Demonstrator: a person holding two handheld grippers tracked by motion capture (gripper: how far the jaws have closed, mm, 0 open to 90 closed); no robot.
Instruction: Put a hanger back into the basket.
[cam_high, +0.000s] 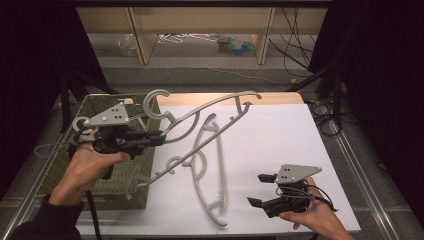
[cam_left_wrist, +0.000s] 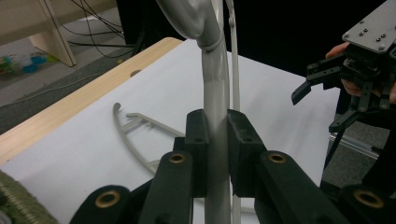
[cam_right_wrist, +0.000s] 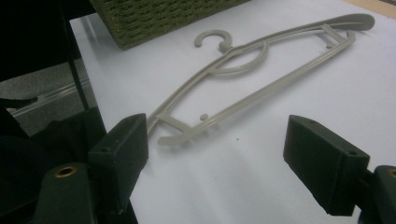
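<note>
Hangers: grey moulded plastic, hooked; one (cam_high: 200, 120) clamped in left gripper (cam_high: 159, 138), one (cam_high: 210, 170) flat on white table (cam_high: 280, 135)
Basket (cam_high: 100, 145): woven olive
Right gripper (cam_high: 261, 189): jaws wide, empty

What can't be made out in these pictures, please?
- Basket contents: high view, hidden by the left gripper and held hanger.
- Held hanger's ends: left gripper view, cut off by the edges.
- Items under the far shelf: too small.

overhead forward-down, two close claw-mounted views
</note>
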